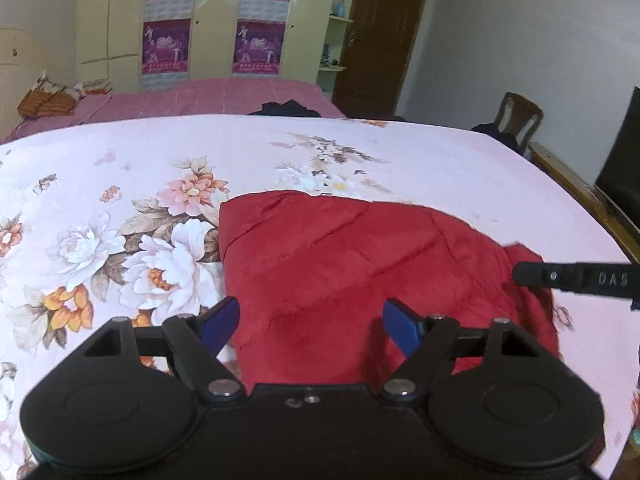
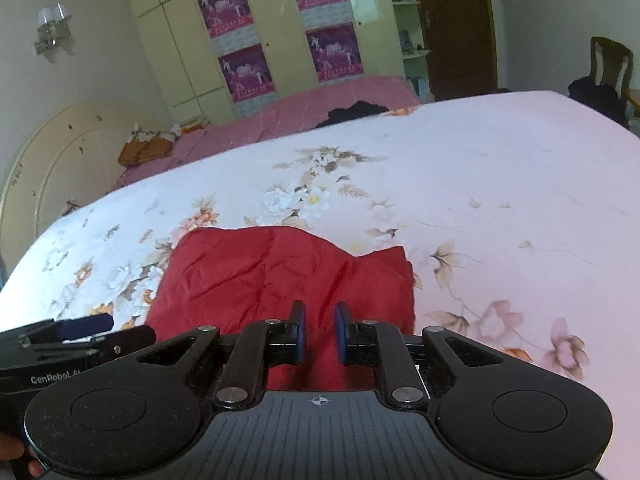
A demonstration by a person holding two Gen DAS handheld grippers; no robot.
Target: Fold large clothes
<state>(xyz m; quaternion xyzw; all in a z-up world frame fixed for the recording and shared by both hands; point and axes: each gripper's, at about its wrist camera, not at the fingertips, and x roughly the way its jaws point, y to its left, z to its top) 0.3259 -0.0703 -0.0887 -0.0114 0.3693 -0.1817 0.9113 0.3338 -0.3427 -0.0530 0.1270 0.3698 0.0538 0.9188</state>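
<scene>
A red garment lies folded into a rough rectangle on the floral bedsheet. My left gripper hovers over its near edge, wide open with nothing between the blue pads. The right gripper's black finger reaches in from the right, over the garment's right edge. In the right wrist view the red garment lies ahead, below my right gripper, whose jaws stand nearly together with only a narrow gap and no cloth pinched. The left gripper shows at the left edge.
The floral sheet stretches bare to the far and right sides. Behind it is a pink bed with a dark clothes pile and orange pillows. A wardrobe, door, chair and dark screen line the room.
</scene>
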